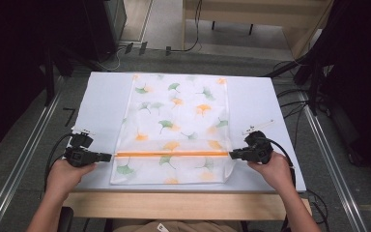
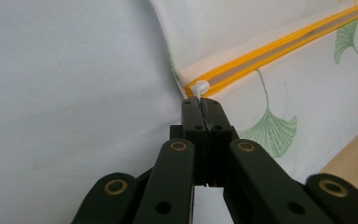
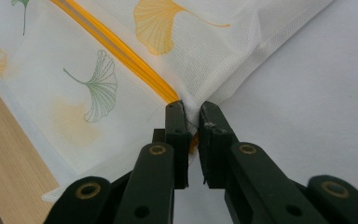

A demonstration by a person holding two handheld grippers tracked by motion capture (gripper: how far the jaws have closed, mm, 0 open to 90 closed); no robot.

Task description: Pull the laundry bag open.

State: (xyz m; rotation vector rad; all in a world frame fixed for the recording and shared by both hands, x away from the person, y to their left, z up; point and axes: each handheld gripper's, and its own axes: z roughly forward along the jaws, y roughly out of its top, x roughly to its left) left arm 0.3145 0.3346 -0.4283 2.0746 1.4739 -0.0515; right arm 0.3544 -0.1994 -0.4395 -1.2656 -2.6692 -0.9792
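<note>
High view: a flat mesh bag (image 1: 176,128), white with green and orange ginkgo-leaf print, lies in the middle of the frame on a pale, smooth surface (image 1: 101,104). An orange zipper (image 1: 171,154) runs straight across its lower part. The left tool (image 1: 107,157) sits at the zipper's left end and the right tool (image 1: 233,155) at its right end, each in a hand coming up from the bottom corners.

Left gripper view: the black jaws are pressed together on a small white plastic zipper pull (image 2: 200,88), just above centre. The zipper band runs off to the upper right, and the fabric looks like fine netting.

Right gripper view: the jaws are clamped on the bag's corner (image 3: 192,111) where the orange zipper ends, a fold of woven mesh pinched between them. A strip of light wood edge (image 3: 7,154) shows at lower left.
</note>
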